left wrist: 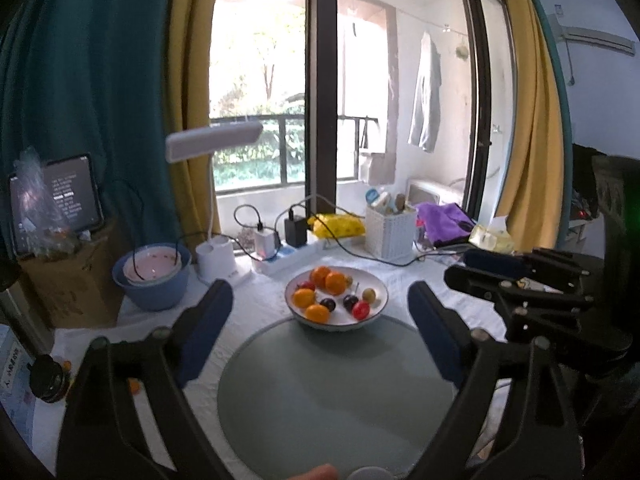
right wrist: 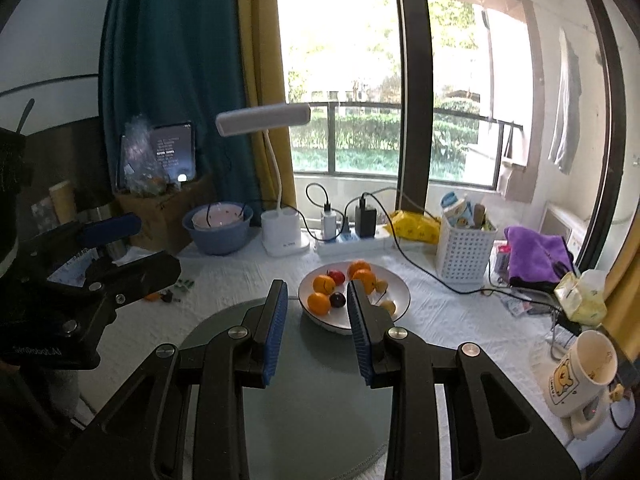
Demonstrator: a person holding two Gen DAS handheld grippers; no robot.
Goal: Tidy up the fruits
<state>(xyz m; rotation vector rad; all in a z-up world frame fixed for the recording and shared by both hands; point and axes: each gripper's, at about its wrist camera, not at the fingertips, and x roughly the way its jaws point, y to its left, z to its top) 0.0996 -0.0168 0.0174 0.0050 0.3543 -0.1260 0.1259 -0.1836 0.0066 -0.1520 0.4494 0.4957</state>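
Observation:
A white bowl (left wrist: 376, 284) (right wrist: 400, 286) stands on the white tablecloth behind a round grey-green mat (left wrist: 336, 392) (right wrist: 316, 380). It holds several oranges (left wrist: 335, 282) (right wrist: 319, 303), dark plums (left wrist: 328, 304) (right wrist: 337, 300), a red fruit (left wrist: 361, 309) and small yellow fruits (left wrist: 369, 294). My left gripper (left wrist: 320, 300) is open and empty, its blue-padded jaws wide apart above the mat, short of the bowl. My right gripper (right wrist: 318, 300) is open and empty, jaws narrower, just before the bowl's near rim. Each gripper shows at the other view's edge.
Behind the bowl are a power strip with chargers (left wrist: 280, 256), a white desk lamp (right wrist: 280, 236), a blue basin holding a pink bowl (left wrist: 152, 280), a white basket (right wrist: 464, 252), a yellow packet (left wrist: 340, 226) and a purple cloth (right wrist: 536, 252). A mug (right wrist: 580, 372) stands right. A small orange (left wrist: 134, 387) lies left.

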